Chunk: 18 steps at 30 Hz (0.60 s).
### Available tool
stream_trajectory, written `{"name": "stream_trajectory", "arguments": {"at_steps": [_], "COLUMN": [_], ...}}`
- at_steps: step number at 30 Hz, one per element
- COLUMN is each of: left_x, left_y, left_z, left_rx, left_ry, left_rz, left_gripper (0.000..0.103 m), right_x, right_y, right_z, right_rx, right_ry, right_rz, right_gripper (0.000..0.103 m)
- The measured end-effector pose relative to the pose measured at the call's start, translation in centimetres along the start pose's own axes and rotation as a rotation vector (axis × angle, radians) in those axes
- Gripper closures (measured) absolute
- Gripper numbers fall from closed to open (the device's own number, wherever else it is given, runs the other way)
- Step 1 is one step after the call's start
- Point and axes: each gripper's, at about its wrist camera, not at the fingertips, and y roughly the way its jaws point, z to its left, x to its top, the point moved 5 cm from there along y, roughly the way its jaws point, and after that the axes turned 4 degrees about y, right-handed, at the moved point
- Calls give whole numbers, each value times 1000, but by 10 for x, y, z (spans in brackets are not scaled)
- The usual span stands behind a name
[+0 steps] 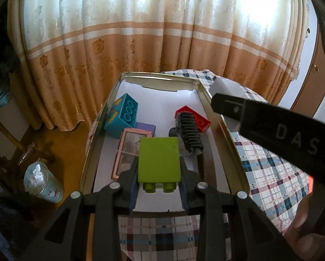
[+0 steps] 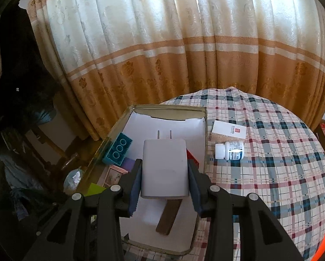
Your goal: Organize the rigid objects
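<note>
My left gripper point(image 1: 159, 174) is shut on a lime green toy brick point(image 1: 159, 159) and holds it above the metal tin point(image 1: 224, 128). In the tin lie a teal brick point(image 1: 122, 116), a red brick point(image 1: 195, 117), a purple block point(image 1: 146, 128), a pink framed piece point(image 1: 127, 154) and a black comb point(image 1: 189, 132). My right gripper point(image 2: 164, 174) is shut on a white plug charger point(image 2: 164, 167) above the same tin point(image 2: 202, 134). The right gripper shows as a black arm point(image 1: 271, 121) in the left wrist view.
A white pill bottle point(image 2: 229, 151) and a white card box point(image 2: 228, 129) lie on the plaid tablecloth point(image 2: 271, 163) right of the tin. A brown strip point(image 2: 169, 217) lies in the tin. A glass cup point(image 1: 42, 180) stands low at the left. Curtains hang behind.
</note>
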Motion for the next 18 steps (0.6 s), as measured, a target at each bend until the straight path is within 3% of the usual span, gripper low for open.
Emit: {"name": "stream_trajectory", "arguments": {"at_steps": [18], "left_x": [-6], "left_y": [26], "left_z": [-1], "left_rx": [38], "left_ry": [21], "left_rz": [57], "left_gripper": [72], "right_x": [-5], "right_y": [47], "right_z": [1], "right_rx": [49], "right_ry": [32], "right_rz": [106], "right_gripper": [60]}}
